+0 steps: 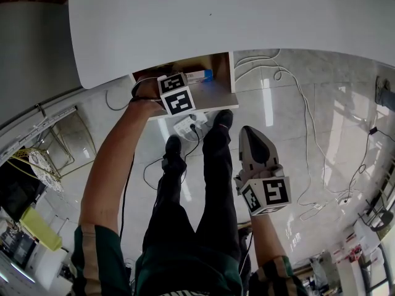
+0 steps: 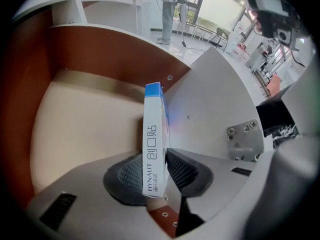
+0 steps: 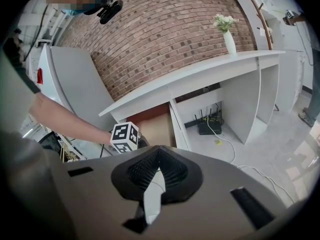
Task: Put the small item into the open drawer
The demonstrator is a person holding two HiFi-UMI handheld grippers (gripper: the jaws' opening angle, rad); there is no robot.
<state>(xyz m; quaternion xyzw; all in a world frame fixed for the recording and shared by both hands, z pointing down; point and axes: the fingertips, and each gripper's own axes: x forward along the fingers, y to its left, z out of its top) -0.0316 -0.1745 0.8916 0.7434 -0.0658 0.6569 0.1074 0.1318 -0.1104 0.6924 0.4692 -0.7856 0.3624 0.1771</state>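
Inside the open drawer [image 2: 75, 129], a bandage box [image 2: 155, 134] stands between the parted jaws of the left gripper [image 2: 159, 158]; only withdrawal seems left. The right gripper [image 3: 158, 151] hangs clenched, empty.

The drawer [image 1: 185, 63] is standing open under the white surface [image 1: 234, 17], whose edge is overhanging its back part. The left gripper [image 2: 155, 159] is reaching straight down into the drawer's right side. The small box [image 2: 154, 129] between its fingers is standing just beside the white side wall [image 2: 215, 99], leaving little room there. On the box's other side, the pale drawer floor [image 2: 85, 124] is lying bare up to the brown wall [image 2: 100, 49]. The right gripper [image 1: 247, 134] is hanging well apart, beside the person's legs [image 1: 216, 165].
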